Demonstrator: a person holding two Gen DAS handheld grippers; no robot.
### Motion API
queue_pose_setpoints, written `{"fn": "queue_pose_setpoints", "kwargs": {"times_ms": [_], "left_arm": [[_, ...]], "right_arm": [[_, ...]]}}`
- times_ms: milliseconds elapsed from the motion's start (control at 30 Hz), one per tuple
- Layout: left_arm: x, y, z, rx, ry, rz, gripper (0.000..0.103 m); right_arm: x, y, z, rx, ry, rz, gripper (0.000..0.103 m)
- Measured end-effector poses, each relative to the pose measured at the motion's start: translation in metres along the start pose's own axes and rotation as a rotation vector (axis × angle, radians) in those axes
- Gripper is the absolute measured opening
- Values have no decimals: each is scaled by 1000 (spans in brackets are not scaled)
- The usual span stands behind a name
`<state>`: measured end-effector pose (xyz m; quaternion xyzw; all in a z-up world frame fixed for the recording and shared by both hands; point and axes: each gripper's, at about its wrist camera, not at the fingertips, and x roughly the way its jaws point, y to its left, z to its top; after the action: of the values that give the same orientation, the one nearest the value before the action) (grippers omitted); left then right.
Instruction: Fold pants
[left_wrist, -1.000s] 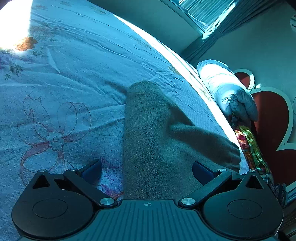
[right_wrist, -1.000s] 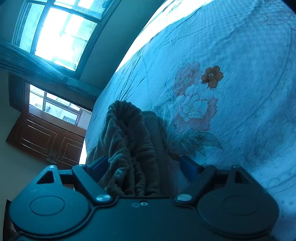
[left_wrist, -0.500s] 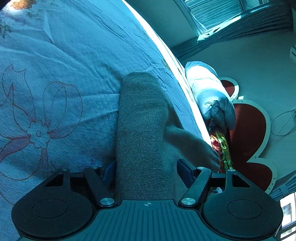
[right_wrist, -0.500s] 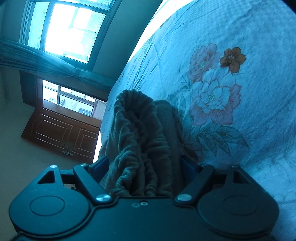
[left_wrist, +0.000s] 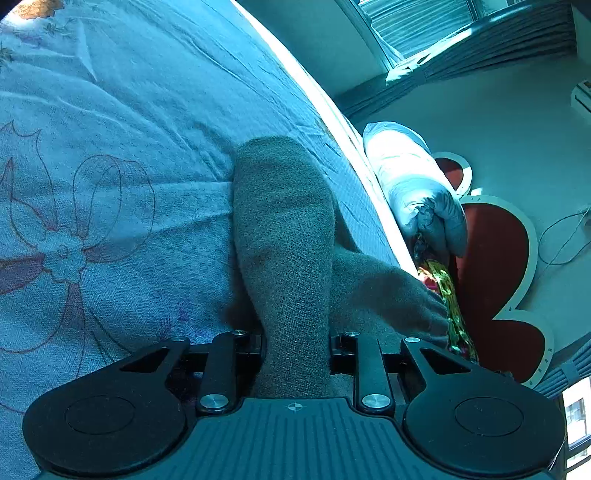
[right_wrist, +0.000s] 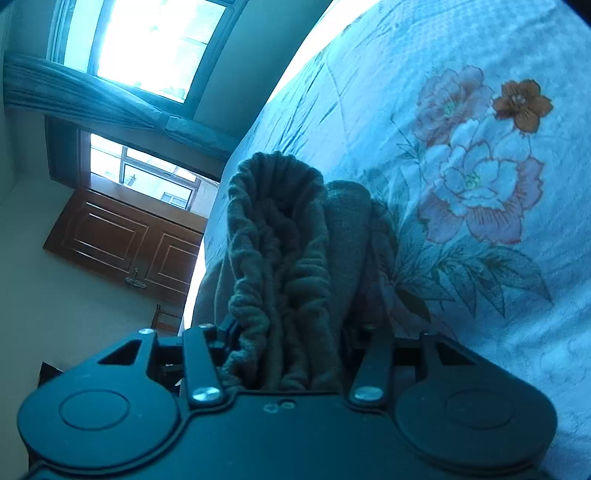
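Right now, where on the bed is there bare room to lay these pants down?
Bare floral bedspread lies left of the pants in the left wrist view, and right of them, around the flower print, in the right wrist view. It is crowded toward the bed edge by the pillow.
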<state>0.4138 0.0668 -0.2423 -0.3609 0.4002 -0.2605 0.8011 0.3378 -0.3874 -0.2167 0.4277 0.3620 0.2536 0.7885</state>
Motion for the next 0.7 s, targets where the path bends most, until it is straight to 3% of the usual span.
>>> {"fn": "queue_pose_setpoints", "kwargs": {"times_ms": [233, 433, 533, 600, 633, 667, 700], "left_arm": [[-27, -24, 41, 87, -71, -50, 23], [-35, -24, 115, 129, -150, -29, 23], [-24, -6, 147, 122, -157, 10, 23], [-11, 13, 158, 108, -162, 56, 24], [-1, 26, 160, 88, -166, 109, 27], [9, 37, 160, 86, -148, 197, 45], [17, 46, 159, 94, -133, 243, 59]], "right_arm": [[4, 50, 41, -119, 3, 56, 38], [68, 80, 107, -163, 32, 101, 38], [105, 73, 124, -137, 46, 91, 38], [131, 55, 127, -98, 63, 39, 47], [143, 43, 127, -98, 74, -17, 55], [152, 29, 124, -81, 75, -108, 64], [154, 17, 118, -80, 61, -101, 64]]}}
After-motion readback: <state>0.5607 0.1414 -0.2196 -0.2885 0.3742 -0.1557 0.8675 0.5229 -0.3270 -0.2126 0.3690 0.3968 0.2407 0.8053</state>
